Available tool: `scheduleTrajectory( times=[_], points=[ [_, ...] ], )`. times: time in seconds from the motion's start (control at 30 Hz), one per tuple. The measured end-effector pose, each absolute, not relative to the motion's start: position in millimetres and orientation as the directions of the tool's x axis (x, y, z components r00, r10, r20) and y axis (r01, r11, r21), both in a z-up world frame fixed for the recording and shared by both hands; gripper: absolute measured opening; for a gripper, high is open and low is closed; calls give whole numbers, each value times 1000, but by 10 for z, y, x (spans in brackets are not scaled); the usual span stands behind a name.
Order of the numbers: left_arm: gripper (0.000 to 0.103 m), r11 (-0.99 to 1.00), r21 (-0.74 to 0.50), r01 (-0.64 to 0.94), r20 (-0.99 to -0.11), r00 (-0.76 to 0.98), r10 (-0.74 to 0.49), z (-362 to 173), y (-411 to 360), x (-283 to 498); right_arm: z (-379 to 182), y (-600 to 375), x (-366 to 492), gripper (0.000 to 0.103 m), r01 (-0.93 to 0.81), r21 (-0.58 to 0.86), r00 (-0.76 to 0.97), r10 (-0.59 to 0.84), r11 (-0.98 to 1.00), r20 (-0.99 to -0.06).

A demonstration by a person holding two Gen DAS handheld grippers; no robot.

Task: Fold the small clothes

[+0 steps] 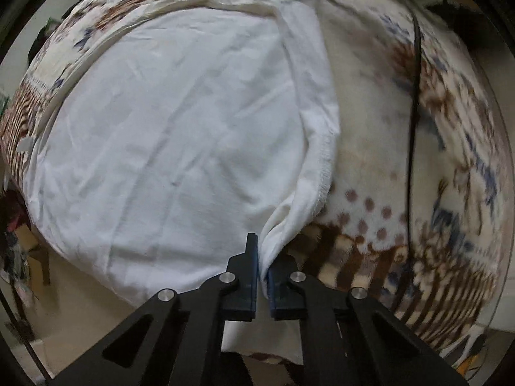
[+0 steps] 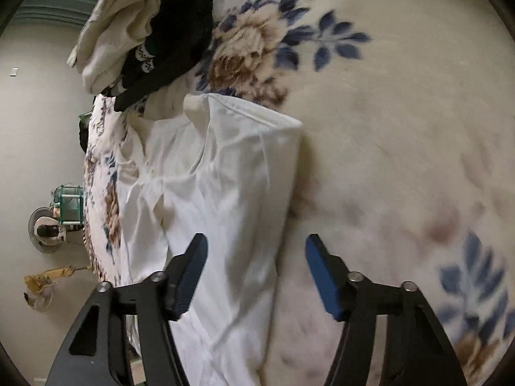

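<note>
Left tool (image 1: 263,257) clamped on the white shirt's (image 1: 167,141) bunched hem corner.
Right tool (image 2: 256,273) gapes, gripping nothing, above the shirt (image 2: 219,193), which lies flat on the floral blanket (image 2: 402,112), long axis running away toward the clothes pile (image 2: 151,32).

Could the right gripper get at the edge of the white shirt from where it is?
Probably yes. The right gripper is open, with the edge of the white shirt just beyond its fingertips on the floral blanket. Nothing lies between; the pile of dark and cream clothes sits farther off.
</note>
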State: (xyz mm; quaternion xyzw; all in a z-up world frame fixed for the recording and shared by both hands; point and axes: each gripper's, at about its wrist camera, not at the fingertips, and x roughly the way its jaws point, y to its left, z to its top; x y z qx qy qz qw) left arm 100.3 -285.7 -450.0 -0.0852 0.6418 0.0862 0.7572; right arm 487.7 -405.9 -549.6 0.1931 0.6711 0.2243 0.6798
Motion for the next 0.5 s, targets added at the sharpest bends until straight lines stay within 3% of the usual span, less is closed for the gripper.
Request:
scheduleTrajectory(
  times=[0.07, 0.13, 0.17, 0.5],
  points=[
    [3, 963, -34, -268, -985, 171, 13, -4405, -2725, 1007, -5599, -3975, 4947, 47, -28, 582, -17, 582, 813, -813],
    [2, 957, -40, -289, -982, 187, 16, -4290, -2594, 1001, -5650, -3925, 4965, 17, -18, 591, -18, 591, 807, -807],
    [2, 954, -37, -297, -981, 193, 22, -4223, -2510, 1021, -5646, -3901, 4978, 10, -11, 596, -10, 596, 803, -803],
    [2, 892, -78, -444, -961, 273, 52, -3772, -1611, 855, -4934, -3821, 4890, 6, -8, 608, 72, 607, 794, -791]
  ],
)
